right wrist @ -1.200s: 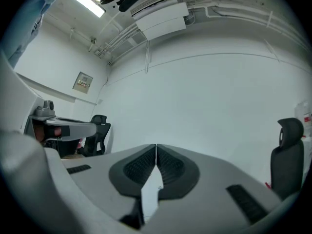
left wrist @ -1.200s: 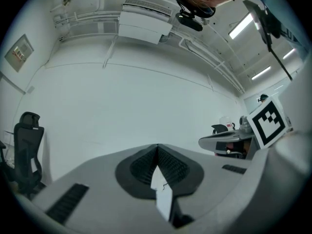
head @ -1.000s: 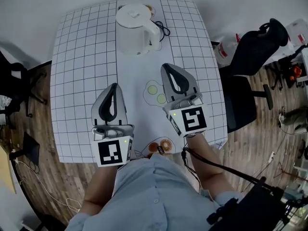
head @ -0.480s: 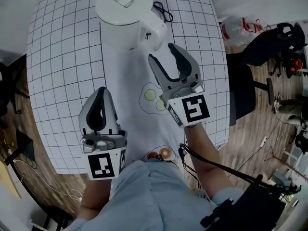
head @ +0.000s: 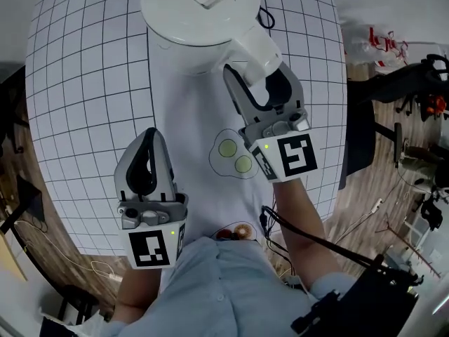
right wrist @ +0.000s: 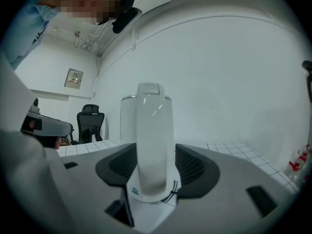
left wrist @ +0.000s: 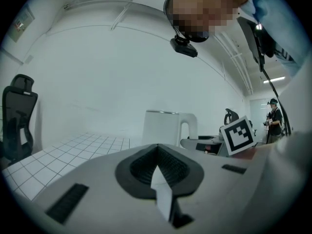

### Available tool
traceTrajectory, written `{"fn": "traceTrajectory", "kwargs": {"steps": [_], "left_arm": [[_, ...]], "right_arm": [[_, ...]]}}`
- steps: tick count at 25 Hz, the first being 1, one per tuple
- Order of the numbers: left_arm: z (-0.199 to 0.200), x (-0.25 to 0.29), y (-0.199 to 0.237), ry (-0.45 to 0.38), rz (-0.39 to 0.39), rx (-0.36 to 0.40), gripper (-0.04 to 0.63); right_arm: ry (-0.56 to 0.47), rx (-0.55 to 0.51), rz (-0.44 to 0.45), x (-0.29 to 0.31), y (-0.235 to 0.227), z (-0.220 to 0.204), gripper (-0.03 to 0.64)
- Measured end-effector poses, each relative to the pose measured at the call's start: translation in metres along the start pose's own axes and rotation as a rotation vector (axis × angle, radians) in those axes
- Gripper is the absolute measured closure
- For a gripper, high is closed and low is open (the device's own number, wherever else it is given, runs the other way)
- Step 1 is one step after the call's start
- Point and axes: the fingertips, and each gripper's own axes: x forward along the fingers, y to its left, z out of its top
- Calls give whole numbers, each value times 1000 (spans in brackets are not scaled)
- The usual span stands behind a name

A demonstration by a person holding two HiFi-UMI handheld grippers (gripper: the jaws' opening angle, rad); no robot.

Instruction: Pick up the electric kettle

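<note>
While opening, straddles the handle (head: 259, 50) of the electric kettle (head: 200, 16) with the right tool (head: 261, 83): one dark ribbed pad on each side of the white handle, just beside it, not seen pressing on it. Points almost level at the kettle body, with the handle filling the middle of the right gripper view.

Upright at the far middle of the table (head: 84, 83), that kettle: white, lid closed, handle turned toward the person and a little to the right. Stands on the plain white strip between the two black-gridded parts of the table cover. Just behind it, a loop of black cable (head: 265, 16).

Nearer the person and to the left, well apart from the kettle: left tool (head: 149, 140), jaws together, nothing between them. Hovers over the inner edge of the left grid and points toward the far side of the table.

Between the two tools, on the white strip: a printed fried-egg shape (head: 235, 154) with two pale green yolks. At the near table edge, a pale blue shirt (head: 224, 286). Beyond the table's left side in the left gripper view, a black office chair (left wrist: 17, 116).
</note>
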Motion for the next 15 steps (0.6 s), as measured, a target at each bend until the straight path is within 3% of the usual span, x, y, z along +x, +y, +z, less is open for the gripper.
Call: {"fn": "traceTrajectory", "kwargs": {"steps": [12,15], "left_arm": [[-15,-9,15,32,36,-21,595],[-14,-9,15,23,36,-15,595]], "right_arm": [[-119,-30,113,3,26,32,381],[-123,-29,130,8,31,33,424]]}}
